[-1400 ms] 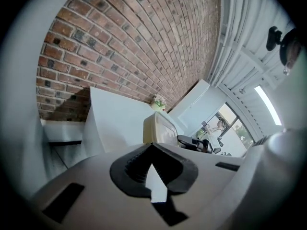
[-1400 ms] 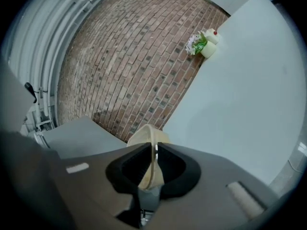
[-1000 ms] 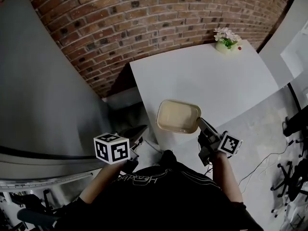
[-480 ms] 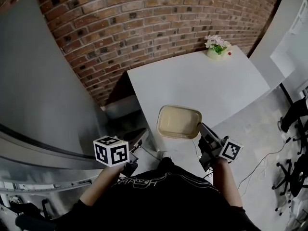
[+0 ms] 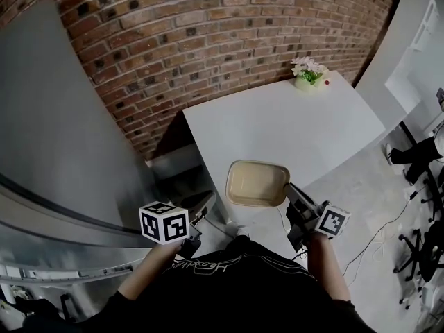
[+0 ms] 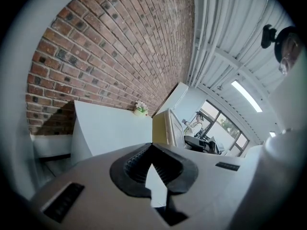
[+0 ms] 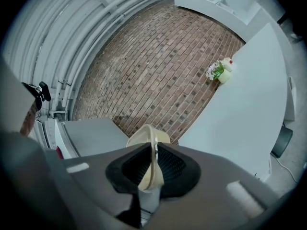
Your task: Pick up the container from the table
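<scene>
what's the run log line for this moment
right tongs: shut on rim of beige shallow plastic container | left tongs: shut, empty | container: at white table's near edge

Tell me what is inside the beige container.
Nothing shows: the container has a bare beige floor in the head view. The right gripper, shut on its rim, covers only that corner.
</scene>
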Action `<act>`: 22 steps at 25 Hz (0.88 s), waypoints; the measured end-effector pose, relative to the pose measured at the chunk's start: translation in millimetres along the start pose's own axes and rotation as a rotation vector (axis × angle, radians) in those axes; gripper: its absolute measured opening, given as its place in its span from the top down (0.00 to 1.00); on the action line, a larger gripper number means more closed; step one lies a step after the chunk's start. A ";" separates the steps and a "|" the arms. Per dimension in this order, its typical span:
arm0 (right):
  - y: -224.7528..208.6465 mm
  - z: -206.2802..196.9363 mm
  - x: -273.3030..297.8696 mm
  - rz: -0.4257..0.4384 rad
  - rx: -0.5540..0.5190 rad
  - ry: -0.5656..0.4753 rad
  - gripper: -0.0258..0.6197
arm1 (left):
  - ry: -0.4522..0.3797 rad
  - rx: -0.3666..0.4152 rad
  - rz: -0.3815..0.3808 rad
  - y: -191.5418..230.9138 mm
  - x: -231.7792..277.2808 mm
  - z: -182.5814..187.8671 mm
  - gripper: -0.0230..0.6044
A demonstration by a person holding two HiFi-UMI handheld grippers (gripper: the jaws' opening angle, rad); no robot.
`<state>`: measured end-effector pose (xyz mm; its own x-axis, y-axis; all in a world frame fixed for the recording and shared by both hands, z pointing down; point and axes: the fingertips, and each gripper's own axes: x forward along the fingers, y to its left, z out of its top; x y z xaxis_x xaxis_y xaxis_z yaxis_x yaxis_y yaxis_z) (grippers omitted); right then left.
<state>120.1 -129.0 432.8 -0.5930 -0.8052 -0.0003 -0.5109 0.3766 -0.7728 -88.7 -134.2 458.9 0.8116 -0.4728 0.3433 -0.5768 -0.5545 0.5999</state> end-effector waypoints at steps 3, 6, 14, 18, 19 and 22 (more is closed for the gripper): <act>-0.5 -2.0 0.1 0.000 0.012 -0.002 0.89 | 0.006 -0.007 0.004 1.9 0.0 -3.6 0.96; -3.3 -5.9 0.6 -0.010 0.022 0.001 0.89 | 0.013 -0.015 0.007 4.6 -0.8 -7.2 0.96; 6.6 -9.1 3.5 -0.002 -0.003 0.019 0.89 | 0.017 -0.014 0.009 5.1 -6.3 -10.5 0.96; 6.9 -10.0 2.1 -0.001 0.002 0.014 0.89 | 0.016 -0.007 0.005 3.7 -7.4 -11.6 0.96; 5.8 -10.9 1.6 -0.003 0.009 0.012 0.89 | 0.016 -0.007 0.005 4.0 -7.9 -11.7 0.96; 1.9 -13.6 1.3 -0.015 0.021 0.016 0.89 | 0.016 -0.010 0.006 5.4 -8.4 -11.7 0.96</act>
<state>109.9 -123.1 439.9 -0.5951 -0.8034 0.0214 -0.5067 0.3544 -0.7859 -97.5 -125.2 467.6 0.8095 -0.4653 0.3580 -0.5807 -0.5451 0.6047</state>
